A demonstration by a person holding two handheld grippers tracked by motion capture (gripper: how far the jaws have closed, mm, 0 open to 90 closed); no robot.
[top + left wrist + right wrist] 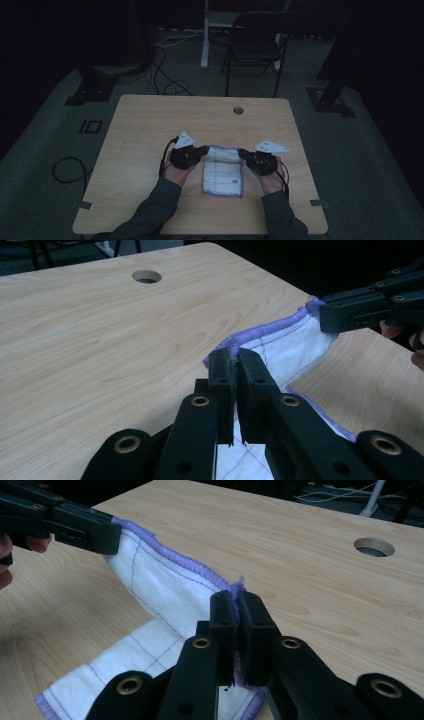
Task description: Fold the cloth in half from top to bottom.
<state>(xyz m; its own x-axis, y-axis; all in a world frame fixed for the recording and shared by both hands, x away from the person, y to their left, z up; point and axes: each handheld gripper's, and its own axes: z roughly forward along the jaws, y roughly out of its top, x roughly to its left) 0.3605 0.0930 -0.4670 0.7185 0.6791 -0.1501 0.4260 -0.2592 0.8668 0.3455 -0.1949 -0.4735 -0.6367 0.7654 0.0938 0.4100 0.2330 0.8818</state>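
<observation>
A white cloth (222, 171) with a purple hem and thin purple grid lines lies on the wooden table (150, 130), near its front edge. My left gripper (204, 149) is shut on the cloth's far left corner, and my right gripper (241, 151) is shut on its far right corner. The far edge is lifted a little off the wood between them. In the left gripper view the jaws (236, 360) pinch the purple hem, and the cloth (285, 347) stretches to the other gripper (370, 307). In the right gripper view the jaws (237, 602) clamp the hem while the cloth (160, 590) runs to the other gripper (75, 527).
A round cable hole (238, 110) sits near the table's far edge. Beyond the table stand a dark folding chair (255, 42) and a white post (205, 35), with cables (165, 75) on the floor. The room is dim.
</observation>
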